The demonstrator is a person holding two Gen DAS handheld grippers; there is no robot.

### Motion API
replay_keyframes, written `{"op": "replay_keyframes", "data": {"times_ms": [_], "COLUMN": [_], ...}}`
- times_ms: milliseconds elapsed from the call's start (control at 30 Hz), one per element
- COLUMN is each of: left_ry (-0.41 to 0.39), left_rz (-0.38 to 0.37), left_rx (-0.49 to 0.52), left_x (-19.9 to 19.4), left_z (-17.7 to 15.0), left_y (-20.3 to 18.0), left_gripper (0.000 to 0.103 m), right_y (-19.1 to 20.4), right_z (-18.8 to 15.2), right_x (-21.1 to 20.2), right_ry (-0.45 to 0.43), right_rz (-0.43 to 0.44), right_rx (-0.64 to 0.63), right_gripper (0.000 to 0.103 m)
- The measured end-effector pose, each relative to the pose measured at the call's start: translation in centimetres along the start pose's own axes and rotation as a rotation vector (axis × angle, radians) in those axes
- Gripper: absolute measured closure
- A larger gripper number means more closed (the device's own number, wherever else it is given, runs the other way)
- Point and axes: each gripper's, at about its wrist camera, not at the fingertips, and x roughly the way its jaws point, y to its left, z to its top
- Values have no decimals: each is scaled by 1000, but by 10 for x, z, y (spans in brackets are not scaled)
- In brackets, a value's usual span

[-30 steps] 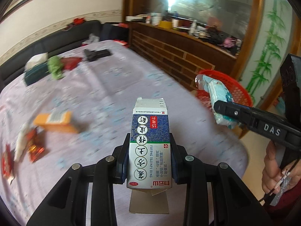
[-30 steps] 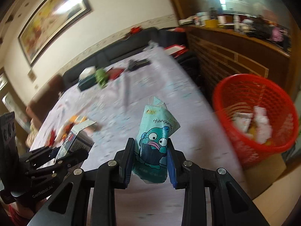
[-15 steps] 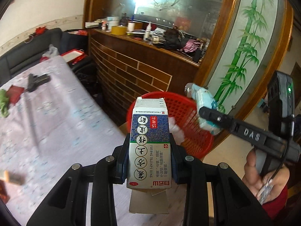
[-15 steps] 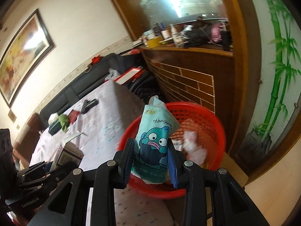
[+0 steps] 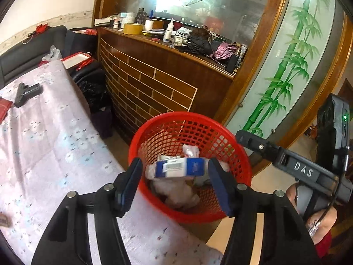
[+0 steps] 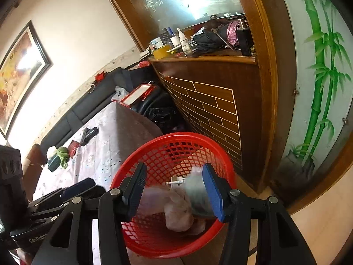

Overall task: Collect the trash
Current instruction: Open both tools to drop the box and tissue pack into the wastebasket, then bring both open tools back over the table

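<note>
The left gripper (image 5: 175, 182), jaws opening, hangs above the round red plastic mesh basket (image 5: 239, 152) with the blue-and-white cardboard carton (image 5: 179, 168) loose inside, while the right gripper (image 6: 174, 191), jaws opening, releases the blurred pale packet (image 6: 196, 193).

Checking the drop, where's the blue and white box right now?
In the left wrist view, the blue and white box lies sideways inside the red basket, atop white crumpled trash.

Packet (image 6: 197, 195) in basket (image 6: 154, 248) — motion-blurred
</note>
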Motion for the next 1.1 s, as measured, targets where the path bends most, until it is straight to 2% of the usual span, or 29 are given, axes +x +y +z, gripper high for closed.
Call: {"op": "replay_keyframes", "data": {"times_ms": [100,233,533,733,900,1100], "left_ry": [2,2,-12,-63,-116,-159], "left_rz": [5,54,179,272,381,553], "left_rx": [-6,-13,-77,-172,-261,-374], "left_x": [-16,-40,-105,-164,-217,-274], "left_z": [-15,-40,-99,-131,-158,-197], "left_y": [9,25,82,136,182,242], "left_gripper": [39,37,37,37,37,37], "right_y": [6,29,114,178,224,263], "right_z": [-7,-22,-70,-101,-122,-141], "right_x": [-4,-8,12,23,31,39], "right_ry": [7,28,139,196,233,268], "right_rz": [28,67,180,234,264,286], "right_rx": [10,-31,-156,-273,-354,-432], "right_gripper": [46,46,46,46,46,46]}}
